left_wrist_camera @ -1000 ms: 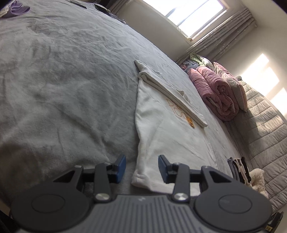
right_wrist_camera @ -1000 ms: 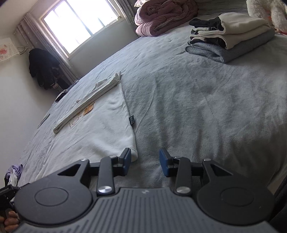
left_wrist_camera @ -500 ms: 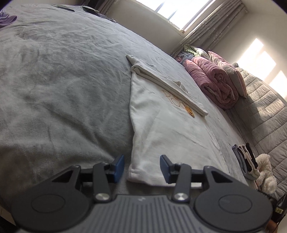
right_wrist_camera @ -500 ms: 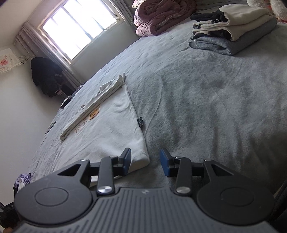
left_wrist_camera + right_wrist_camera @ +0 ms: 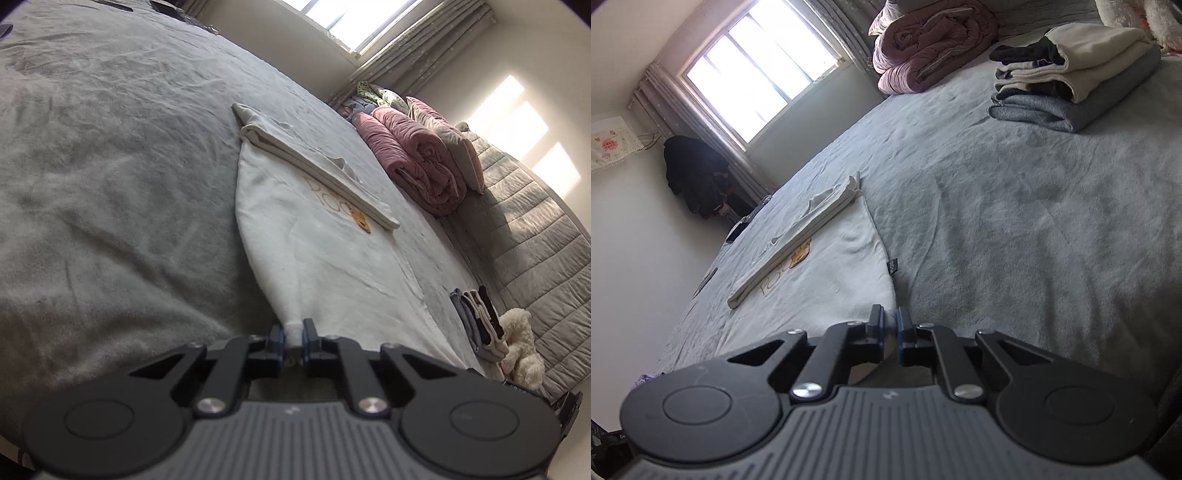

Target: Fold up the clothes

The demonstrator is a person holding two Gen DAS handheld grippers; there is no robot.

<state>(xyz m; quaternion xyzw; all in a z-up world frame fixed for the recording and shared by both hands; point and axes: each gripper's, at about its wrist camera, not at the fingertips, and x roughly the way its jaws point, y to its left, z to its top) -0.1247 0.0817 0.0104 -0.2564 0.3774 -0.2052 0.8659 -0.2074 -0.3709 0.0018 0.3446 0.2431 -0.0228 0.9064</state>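
Note:
A white shirt (image 5: pixel 325 251) with an orange print lies flat on the grey bed, its sleeves folded in a strip across the far end. It also shows in the right wrist view (image 5: pixel 820 280). My left gripper (image 5: pixel 293 332) is shut on the shirt's near left hem corner, and the cloth puckers toward it. My right gripper (image 5: pixel 891 325) is shut on the near right hem corner.
A stack of folded clothes (image 5: pixel 1078 85) sits on the bed to the right, also in the left wrist view (image 5: pixel 480 325). A rolled pink quilt (image 5: pixel 413 162) and a plush toy (image 5: pixel 521 347) lie by the headboard. Grey bedspread (image 5: pixel 110 184) spreads to the left.
Both grippers moved forward onto the shirt's near hem corners and closed on them; they were open before.

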